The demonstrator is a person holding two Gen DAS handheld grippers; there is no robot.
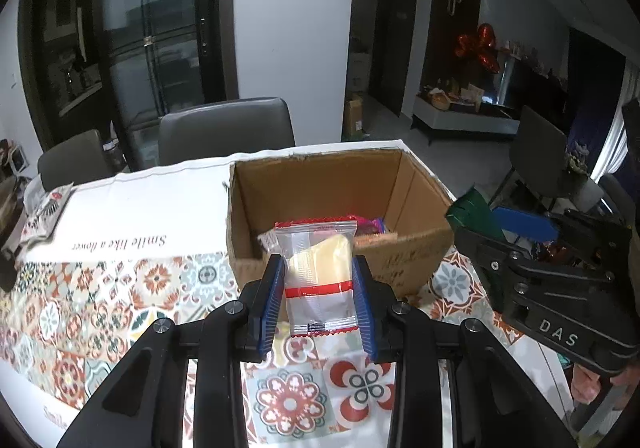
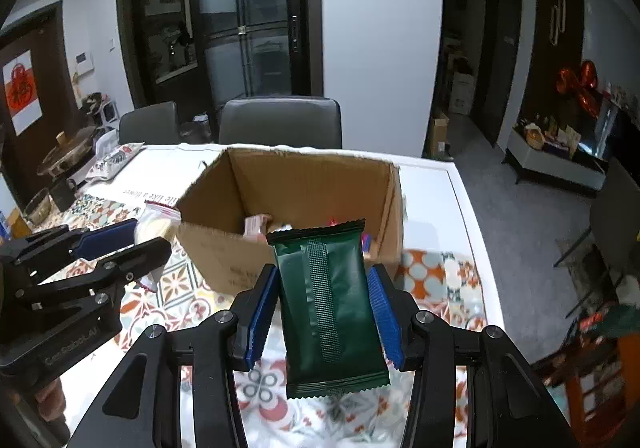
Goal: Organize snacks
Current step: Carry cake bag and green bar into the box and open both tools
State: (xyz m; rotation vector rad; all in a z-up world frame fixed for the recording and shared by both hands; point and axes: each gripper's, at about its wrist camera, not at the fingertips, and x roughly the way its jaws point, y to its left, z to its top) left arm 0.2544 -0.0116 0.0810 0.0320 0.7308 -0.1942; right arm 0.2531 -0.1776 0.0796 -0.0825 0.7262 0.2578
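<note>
My left gripper (image 1: 319, 290) is shut on a clear snack packet with red stripes and a pale yellow cake inside (image 1: 320, 272), held above the table just in front of the open cardboard box (image 1: 404, 260). My right gripper (image 2: 326, 308) is shut on a dark green snack packet (image 2: 328, 308), held in front of the same box (image 2: 216, 252). Several snacks lie inside the box (image 1: 368, 226). The right gripper with the green packet (image 1: 476, 213) shows at the right of the left wrist view. The left gripper (image 2: 104, 244) shows at the left of the right wrist view.
The table has a patterned tile cloth (image 1: 100, 288) with a white strip. Grey chairs (image 1: 226, 129) stand behind it. A printed bag (image 2: 114, 159) and a pot (image 2: 66, 159) lie at the far left. A red rack (image 2: 600, 360) stands on the floor to the right.
</note>
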